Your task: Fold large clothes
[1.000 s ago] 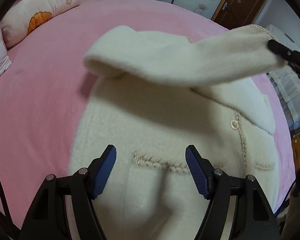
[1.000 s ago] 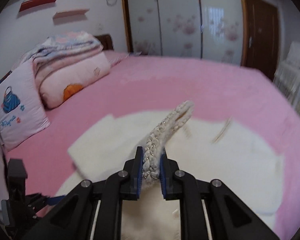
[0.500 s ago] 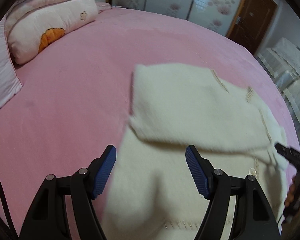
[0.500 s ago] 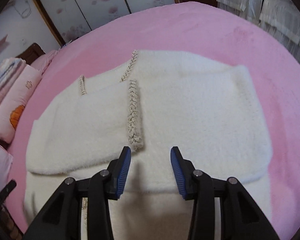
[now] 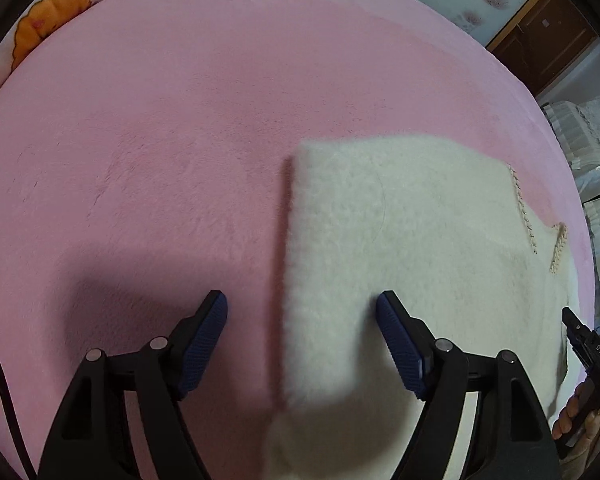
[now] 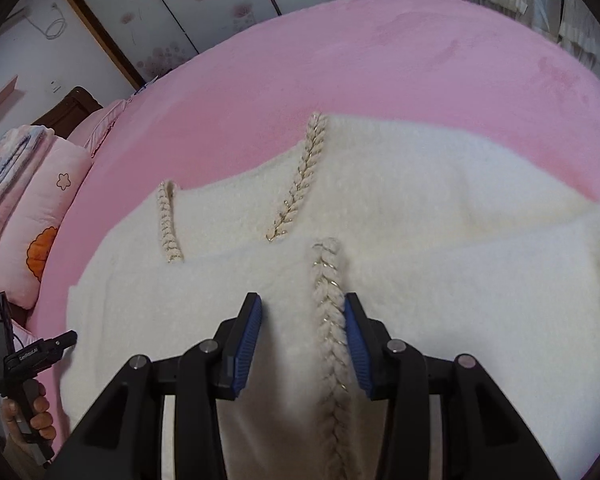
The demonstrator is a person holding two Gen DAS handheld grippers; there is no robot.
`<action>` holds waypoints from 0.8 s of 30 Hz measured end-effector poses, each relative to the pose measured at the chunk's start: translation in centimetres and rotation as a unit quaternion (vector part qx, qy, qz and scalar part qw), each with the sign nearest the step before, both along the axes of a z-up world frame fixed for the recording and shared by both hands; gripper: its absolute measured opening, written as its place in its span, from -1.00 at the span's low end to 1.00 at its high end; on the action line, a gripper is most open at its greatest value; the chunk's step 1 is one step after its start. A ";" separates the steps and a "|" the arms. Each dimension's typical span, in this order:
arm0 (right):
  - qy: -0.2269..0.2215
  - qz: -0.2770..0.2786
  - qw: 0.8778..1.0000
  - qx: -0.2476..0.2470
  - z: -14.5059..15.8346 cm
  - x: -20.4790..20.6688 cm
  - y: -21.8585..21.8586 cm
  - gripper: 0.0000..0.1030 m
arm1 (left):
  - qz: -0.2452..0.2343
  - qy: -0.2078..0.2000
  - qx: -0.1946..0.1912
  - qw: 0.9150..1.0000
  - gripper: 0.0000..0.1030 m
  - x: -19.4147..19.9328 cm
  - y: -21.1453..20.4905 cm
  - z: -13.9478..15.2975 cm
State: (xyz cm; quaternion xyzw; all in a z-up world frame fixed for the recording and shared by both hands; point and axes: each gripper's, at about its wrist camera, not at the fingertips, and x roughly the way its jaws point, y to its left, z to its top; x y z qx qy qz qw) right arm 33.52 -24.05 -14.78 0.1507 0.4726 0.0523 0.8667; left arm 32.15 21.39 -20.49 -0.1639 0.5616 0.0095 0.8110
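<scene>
A cream fleece jacket [image 6: 440, 232] with braided trim [image 6: 300, 176] lies flat on the pink bed [image 6: 380, 60], one sleeve folded across its body. In the left wrist view the folded sleeve's edge [image 5: 296, 264] runs between my left gripper's fingers. My left gripper [image 5: 302, 336] is open and empty, low over that edge. My right gripper [image 6: 303, 332] is open and empty, with the sleeve's braided cuff [image 6: 330, 312] lying between its fingers. The jacket also shows in the left wrist view [image 5: 420, 240].
Pink pillows [image 6: 32, 240] and folded quilts [image 6: 4, 168] lie at the bed's head. A wardrobe [image 6: 204, 4] and a brown door [image 5: 540, 32] stand beyond the bed. White bundles [image 5: 592, 152] sit at the right side. Bare pink bedding [image 5: 140, 140] spreads left of the jacket.
My right gripper carried the sleeve cuff across the jacket, laid it down and opened. My left gripper moved left to the folded sleeve's edge, staying open.
</scene>
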 end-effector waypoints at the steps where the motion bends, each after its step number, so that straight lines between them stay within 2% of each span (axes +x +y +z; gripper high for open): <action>1: -0.008 0.007 1.000 -0.026 0.1 0.0 0.3 -0.59 | -0.008 -0.006 0.011 1.000 0.26 0.0 -0.5 0.2; 2: -0.018 0.013 0.999 -0.040 0.6 -0.2 0.4 -0.72 | -0.020 -0.019 0.021 0.999 -0.53 0.2 -1.0 0.8; 3: -0.031 0.008 0.999 -0.038 1.1 -0.4 0.0 -0.73 | -0.026 -0.032 0.038 0.998 -0.73 0.4 -1.7 1.6; 5: -0.071 -0.017 0.996 -0.043 2.3 -1.2 -0.8 -0.79 | -0.016 -0.055 0.065 0.996 -0.75 0.4 -2.5 2.4; 6: -0.078 -0.028 0.995 -0.057 2.1 -1.3 -1.0 -0.80 | -0.017 -0.062 0.081 0.995 -0.75 0.5 -2.9 2.2; 8: -0.043 -0.028 0.996 -0.076 0.3 -0.4 -0.8 -0.80 | -0.023 -0.041 0.113 0.992 -0.74 1.2 -3.8 0.4; 10: -0.035 -0.022 0.994 -0.101 -0.3 -0.2 -0.1 -0.77 | -0.027 -0.045 0.139 0.989 -0.70 1.4 -4.5 0.1; 12: -0.030 -0.030 0.992 -0.119 0.6 -0.8 0.4 -0.69 | -0.032 -0.052 0.173 0.983 -0.65 0.9 -5.6 1.0; 14: -0.037 -0.033 0.991 -0.124 2.0 -1.8 0.9 -0.66 | -0.044 -0.059 0.179 0.981 -0.55 0.3 -6.7 2.2; 16: -0.072 -0.011 0.992 -0.099 3.8 -3.7 2.1 -0.66 | -0.057 -0.088 0.153 0.983 -0.49 -1.3 -7.3 4.2; 19: -0.093 0.047 0.993 -0.054 5.0 -5.5 6.0 -0.66 | -0.070 -0.141 0.093 0.983 -0.20 -4.7 -8.6 7.4; 21: -0.089 0.090 0.992 -0.021 4.8 -6.5 8.7 -0.66 | -0.076 -0.147 0.069 0.984 0.04 -5.9 -10.1 8.2; 24: -0.068 0.143 0.987 0.007 3.5 -7.3 13.0 -0.66 | -0.081 -0.143 0.060 0.985 0.06 -7.3 -11.8 7.5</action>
